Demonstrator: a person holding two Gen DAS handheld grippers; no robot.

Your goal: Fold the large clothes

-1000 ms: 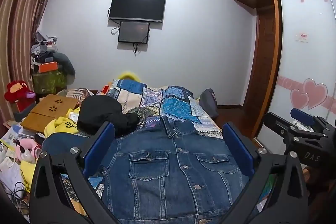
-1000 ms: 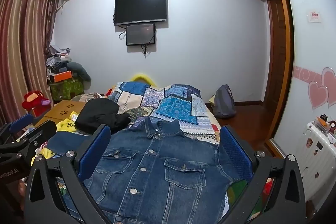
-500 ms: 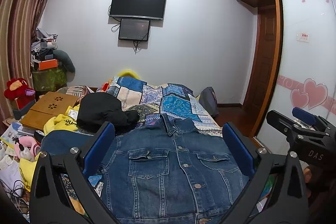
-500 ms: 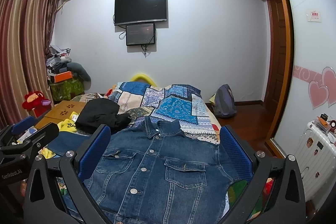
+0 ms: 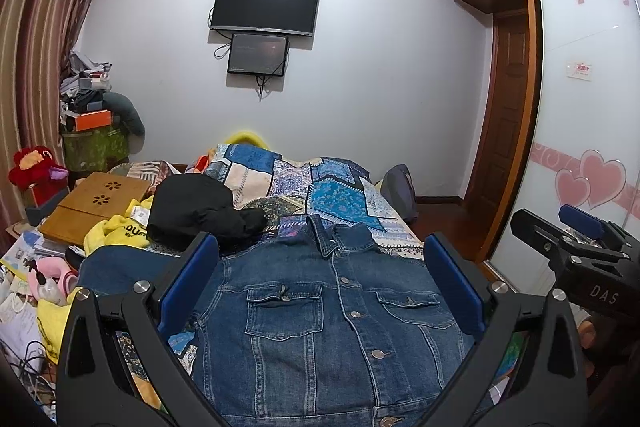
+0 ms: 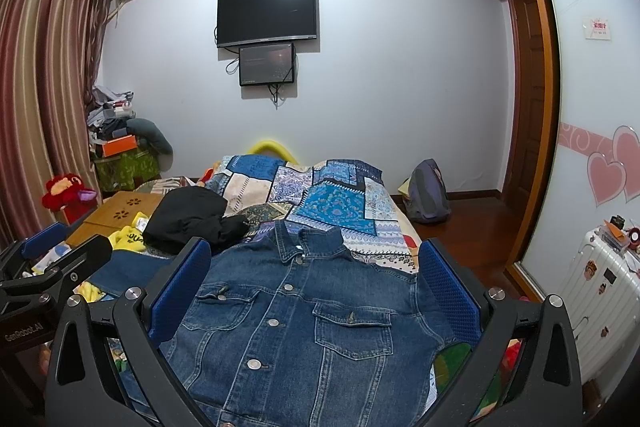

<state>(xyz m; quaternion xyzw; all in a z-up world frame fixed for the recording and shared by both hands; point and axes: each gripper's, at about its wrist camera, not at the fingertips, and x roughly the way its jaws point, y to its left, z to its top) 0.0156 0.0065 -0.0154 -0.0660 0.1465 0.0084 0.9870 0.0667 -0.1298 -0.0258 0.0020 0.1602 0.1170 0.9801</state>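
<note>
Denim jacket [image 5: 332, 323]: lay flat, buttoned, collar away, on patchwork quilt [image 5: 320, 187]; hem cut off by frame. Left gripper [image 5: 320, 283]: jaws wide apart, holding nothing. Right gripper [image 6: 316, 287]: likewise spread, empty. Black garment [image 5: 196, 211]: beside the collar. White suitcase [image 6: 592, 299]: seen in right view only; sleeves hidden behind fingers.

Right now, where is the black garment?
In both wrist views the black garment lies bunched on the patchwork quilt, left of the denim jacket collar.
</note>
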